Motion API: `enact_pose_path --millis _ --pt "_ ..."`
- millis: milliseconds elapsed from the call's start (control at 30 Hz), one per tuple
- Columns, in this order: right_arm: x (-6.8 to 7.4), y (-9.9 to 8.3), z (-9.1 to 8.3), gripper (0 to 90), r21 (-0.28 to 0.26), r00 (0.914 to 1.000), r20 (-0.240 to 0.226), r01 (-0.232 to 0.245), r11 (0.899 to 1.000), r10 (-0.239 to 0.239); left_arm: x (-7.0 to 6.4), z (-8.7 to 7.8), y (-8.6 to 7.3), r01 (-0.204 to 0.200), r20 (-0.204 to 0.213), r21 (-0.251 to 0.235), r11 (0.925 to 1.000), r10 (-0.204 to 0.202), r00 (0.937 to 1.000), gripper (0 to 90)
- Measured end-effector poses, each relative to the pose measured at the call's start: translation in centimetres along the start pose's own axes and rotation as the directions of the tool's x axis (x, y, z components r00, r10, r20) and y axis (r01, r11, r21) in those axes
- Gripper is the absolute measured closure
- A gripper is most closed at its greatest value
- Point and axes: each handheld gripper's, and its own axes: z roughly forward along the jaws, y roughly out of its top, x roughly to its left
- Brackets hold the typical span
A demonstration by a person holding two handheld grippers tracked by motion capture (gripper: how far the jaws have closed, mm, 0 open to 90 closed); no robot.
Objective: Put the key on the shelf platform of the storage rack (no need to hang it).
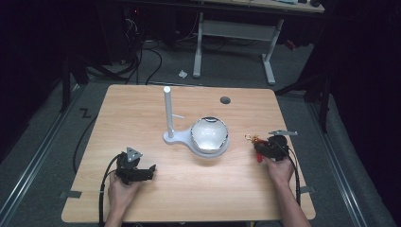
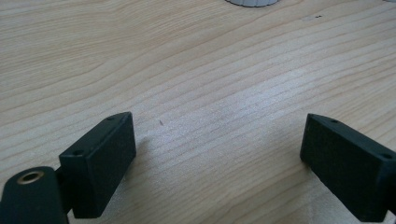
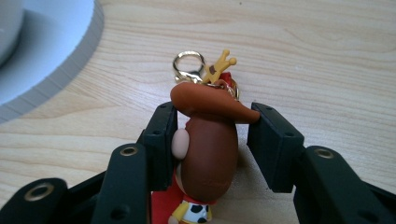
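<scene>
A small keychain figure (image 3: pixel 208 149) with a brown hat, a gold ring (image 3: pixel 187 63) and a red body lies between the jaws of my right gripper (image 3: pixel 212 116). The left jaw presses its head and the right jaw meets the hat brim. From above, that gripper (image 1: pixel 265 147) sits at the table's right side with the keychain (image 1: pixel 255 140) poking out toward the centre. My left gripper (image 1: pixel 147 172) rests low at the front left, jaws wide apart. Bare wood lies between its fingers (image 2: pixel 100 163).
A white stand (image 1: pixel 172 138) with an upright post (image 1: pixel 167 109) stands mid-table. Beside it, a shiny bowl (image 1: pixel 209 133) sits on a round white base (image 3: pixel 51 46). A dark round hole (image 1: pixel 225 100) marks the wooden table (image 1: pixel 189 189) at the back. Cables trail off the front edge.
</scene>
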Motion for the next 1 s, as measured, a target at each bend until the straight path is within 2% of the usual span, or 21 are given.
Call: enact_pose_path --millis 633,767,900,1000 --pt "-0.4 0.9 -3.7 55.7 -0.091 0.9970 -0.078 -0.006 0.996 -0.001 0.0 0.0 0.0 0.000 0.000 0.000 1.0000 0.000 1.0000 10.6" --pt "-0.2 1.3 -4.5 55.7 -0.115 0.9934 -0.115 -0.011 0.993 -0.002 0.0 0.0 0.0 0.000 0.001 0.000 1.0000 0.000 1.0000 10.7" --pt "0.1 1.7 -5.1 55.9 -0.131 0.9898 -0.142 -0.006 0.991 -0.013 0.0 0.0 0.0 -0.001 0.001 0.000 1.0000 0.001 1.0000 10.8" --pt "0.4 2.0 -5.5 55.9 -0.135 0.9886 -0.146 0.016 0.991 -0.036 0.0 0.0 0.0 0.000 0.001 0.000 1.0000 0.000 1.0000 10.9"
